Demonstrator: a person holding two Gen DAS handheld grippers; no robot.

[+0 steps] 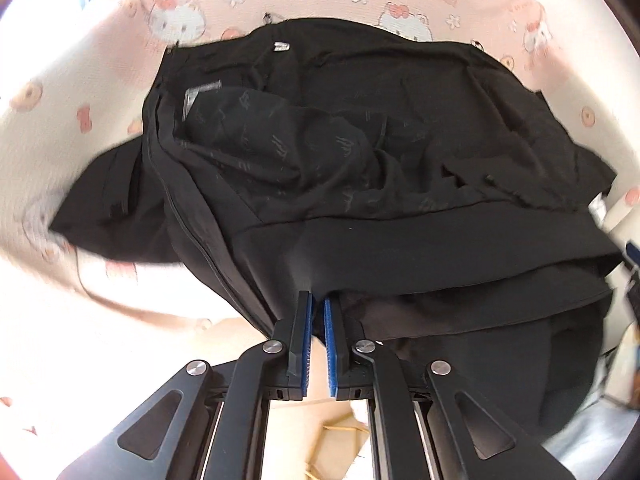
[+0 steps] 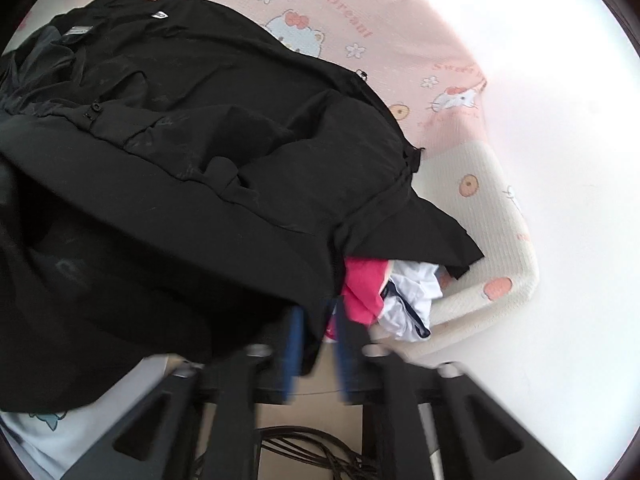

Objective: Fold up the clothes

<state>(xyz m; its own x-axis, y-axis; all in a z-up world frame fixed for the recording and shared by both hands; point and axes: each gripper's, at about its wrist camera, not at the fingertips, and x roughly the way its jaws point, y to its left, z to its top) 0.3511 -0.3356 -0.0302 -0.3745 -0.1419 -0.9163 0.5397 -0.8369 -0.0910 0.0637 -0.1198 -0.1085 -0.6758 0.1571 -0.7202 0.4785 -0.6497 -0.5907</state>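
Fold-over step appears under way: left gripper [image 1: 317,300] clamps the near hem of the black jacket [image 1: 360,152] spread lining-up on the patterned sheet [image 1: 100,64], right gripper [image 2: 316,320], blurred, straddles that hem unclamped and should regrip before carrying it across.

Home bedroom: bed w/ pink cartoon-cat sheet [image 1: 100,80], clothes pile [image 2: 392,296] on it.

A bed covered by a pink and cream cartoon-cat sheet [image 1: 100,60] carries a crumpled black jacket [image 1: 360,152], spread across its middle. At the near right edge, a pink garment [image 2: 364,284] and a white garment [image 2: 412,300] lie partly under the jacket's hem.
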